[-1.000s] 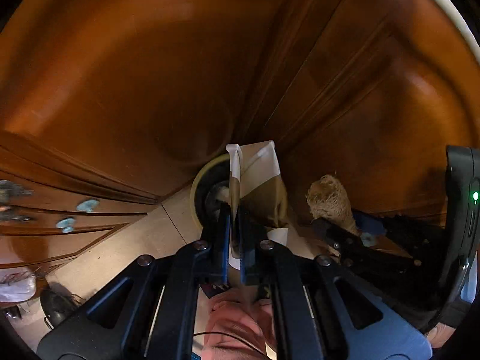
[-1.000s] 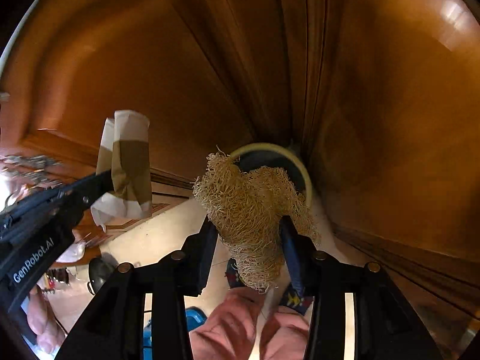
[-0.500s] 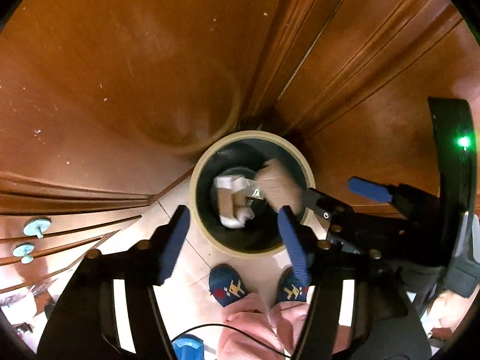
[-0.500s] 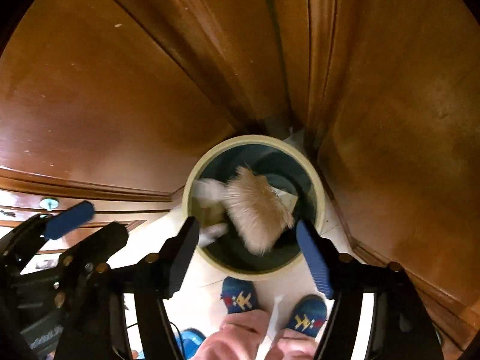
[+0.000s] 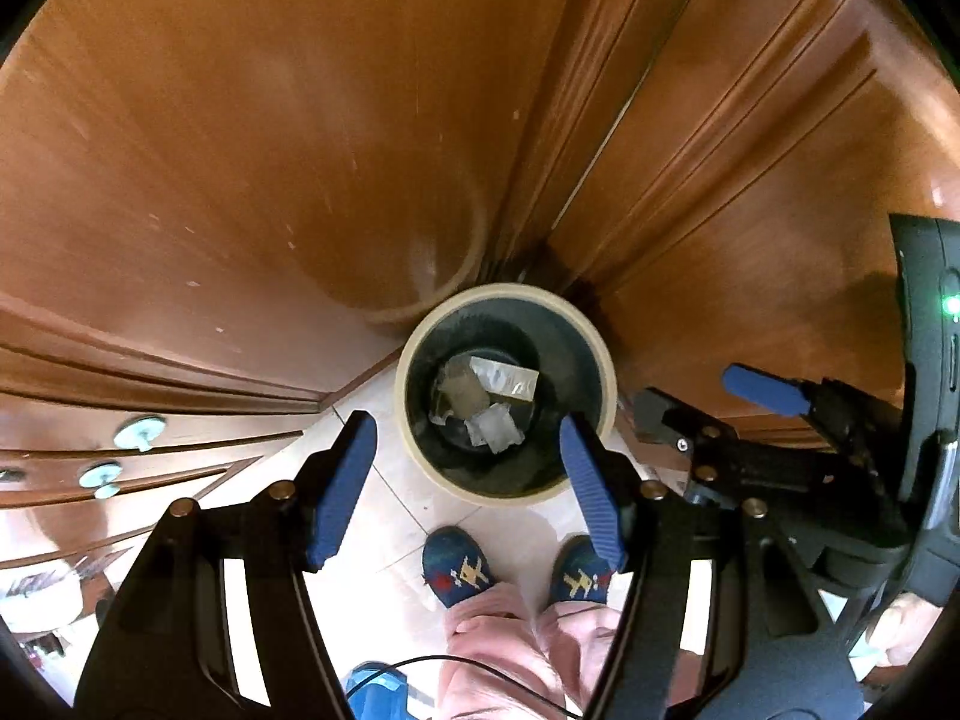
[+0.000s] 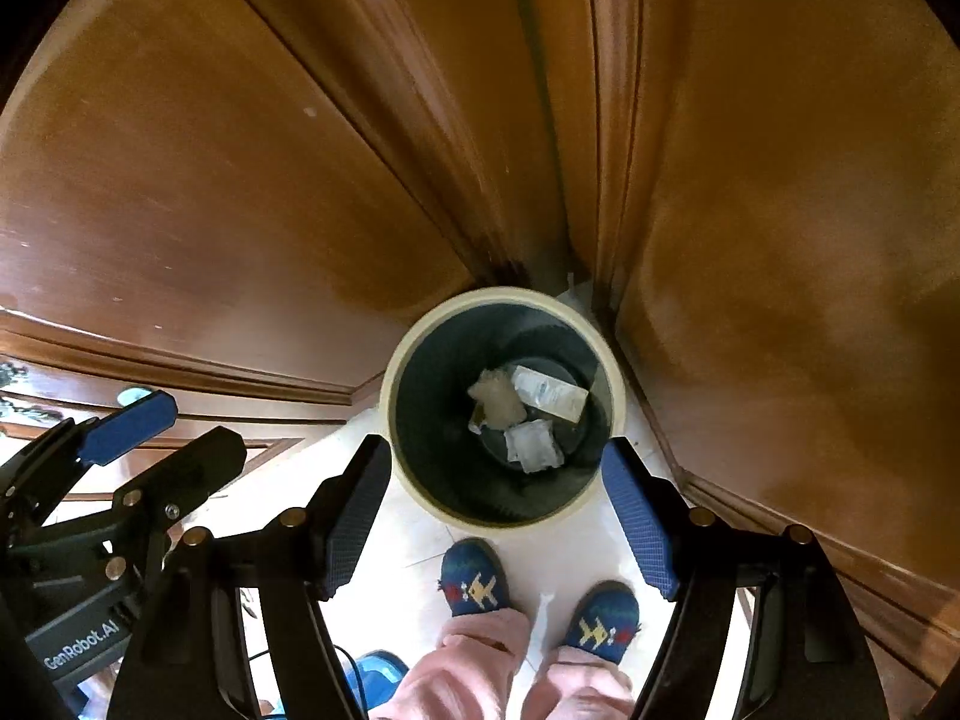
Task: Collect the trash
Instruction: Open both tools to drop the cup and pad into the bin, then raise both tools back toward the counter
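Observation:
A round bin with a cream rim point(image 5: 507, 291) point(image 6: 504, 294) stands on the floor in the corner of the wood panelling. At its dark bottom lie a brown paper piece point(image 5: 465, 393), a pale fibrous wad point(image 6: 495, 402), a white packet point(image 6: 549, 399) and a crumpled clear wrap point(image 6: 531, 450). My left gripper point(image 5: 465, 423) hangs over the bin, pointing steeply down, open and holding nothing. My right gripper point(image 6: 495, 445) is close beside it, also open and holding nothing. Each shows at the edge of the other's view: the right gripper point(image 5: 708, 405) and the left gripper point(image 6: 174, 441).
Glossy brown wooden panels point(image 5: 300, 150) wall in the bin on the far sides. Drawers with pale round knobs point(image 5: 138, 423) are at the left. A person's feet in blue patterned slippers point(image 6: 474, 582) stand on pale floor tiles just in front of the bin.
The left gripper let go of the paper piece and the right let go of the fibrous wad. Both fell into the bin. Both grippers opened wide and sank toward the bin.

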Available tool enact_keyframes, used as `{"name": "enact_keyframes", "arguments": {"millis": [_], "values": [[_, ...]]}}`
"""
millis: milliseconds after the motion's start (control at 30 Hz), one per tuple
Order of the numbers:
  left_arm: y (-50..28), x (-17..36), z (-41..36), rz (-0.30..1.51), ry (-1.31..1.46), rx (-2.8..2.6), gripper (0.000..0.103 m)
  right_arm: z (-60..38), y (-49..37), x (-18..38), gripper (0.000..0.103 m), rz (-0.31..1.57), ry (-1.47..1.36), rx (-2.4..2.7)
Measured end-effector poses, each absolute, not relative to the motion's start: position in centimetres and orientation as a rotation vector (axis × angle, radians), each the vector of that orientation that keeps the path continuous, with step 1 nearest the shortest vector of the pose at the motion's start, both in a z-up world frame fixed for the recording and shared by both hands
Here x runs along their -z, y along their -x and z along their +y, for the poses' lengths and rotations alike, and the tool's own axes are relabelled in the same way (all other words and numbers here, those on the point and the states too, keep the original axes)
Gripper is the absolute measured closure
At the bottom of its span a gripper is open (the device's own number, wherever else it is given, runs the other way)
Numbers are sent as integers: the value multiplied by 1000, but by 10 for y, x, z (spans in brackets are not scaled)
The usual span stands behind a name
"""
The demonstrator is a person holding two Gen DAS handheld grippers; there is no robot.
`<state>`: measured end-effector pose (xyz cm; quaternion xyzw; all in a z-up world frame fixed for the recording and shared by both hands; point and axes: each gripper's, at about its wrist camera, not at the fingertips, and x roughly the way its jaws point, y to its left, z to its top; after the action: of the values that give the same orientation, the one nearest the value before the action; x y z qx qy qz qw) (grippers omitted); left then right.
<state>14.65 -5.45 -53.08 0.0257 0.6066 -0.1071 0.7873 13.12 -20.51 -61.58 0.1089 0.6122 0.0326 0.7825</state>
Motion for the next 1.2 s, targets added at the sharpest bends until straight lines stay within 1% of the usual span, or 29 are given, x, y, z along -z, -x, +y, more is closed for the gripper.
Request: {"name": "enact_keyframes", "arguments": {"millis": [433,633,1000,1200], "values": [[-102,429,-60,1288,-17,163,42,-214,-93,504,29,1282,-161,-77],[-72,355,-61,1258,11,135,42,-215,-66,434,29,1260,-114,-104],[-33,206,-68,1067,-3,84,42,-229,-23,284,29,1133,-81,-198],[-23,135,-75,945,-52,55,41,-236,-21,203,29,977,-72,-257]]}}
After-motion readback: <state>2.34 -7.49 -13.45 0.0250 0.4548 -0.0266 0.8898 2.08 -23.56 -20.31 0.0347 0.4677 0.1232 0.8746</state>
